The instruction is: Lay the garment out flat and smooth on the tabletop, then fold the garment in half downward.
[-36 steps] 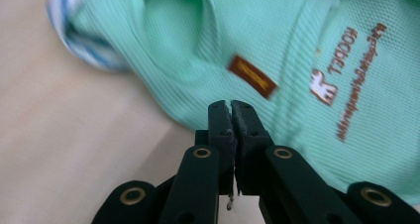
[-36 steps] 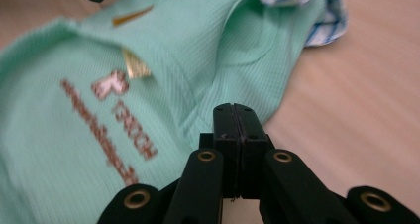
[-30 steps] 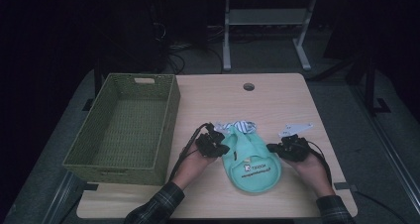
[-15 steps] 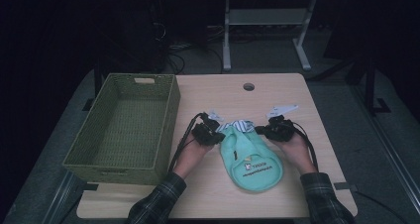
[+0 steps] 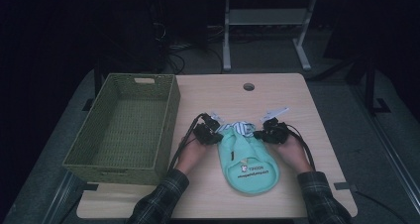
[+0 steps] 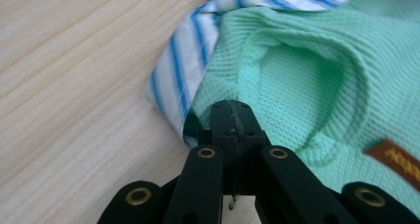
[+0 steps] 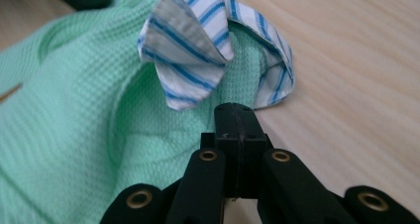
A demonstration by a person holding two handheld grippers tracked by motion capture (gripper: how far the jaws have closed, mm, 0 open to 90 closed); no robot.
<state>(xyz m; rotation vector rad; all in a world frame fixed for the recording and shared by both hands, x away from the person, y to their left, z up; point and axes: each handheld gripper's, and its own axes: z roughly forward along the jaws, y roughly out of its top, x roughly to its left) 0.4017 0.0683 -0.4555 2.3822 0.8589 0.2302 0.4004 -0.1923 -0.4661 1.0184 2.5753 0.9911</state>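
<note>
The left gripper point(image 6: 233, 116) has its jaws pressed together at the near edge of the mint-green knitted garment point(image 5: 249, 159), apparently pinching the fabric beside the striped blue-and-white collar point(image 6: 181, 60), though whether cloth truly sits between the pads I cannot tell for sure; the right gripper point(image 7: 236, 120) is likewise closed tight at the opposite shoulder, just under the folded collar flap point(image 7: 190, 50), and seems to nip the knit there; in the high view the two grippers, left point(image 5: 210, 133) and right point(image 5: 270, 131), flank the collar end of the garment, which lies flat on the wooden table point(image 5: 297, 100) with its hem toward the person; judging by this, the grasp at both shoulders looks made, while any folding or lifting and the move into a container are not yet done; the woven green basket point(image 5: 171, 107) stands at the table's left side, just beside the left hand, and holds nothing.
</note>
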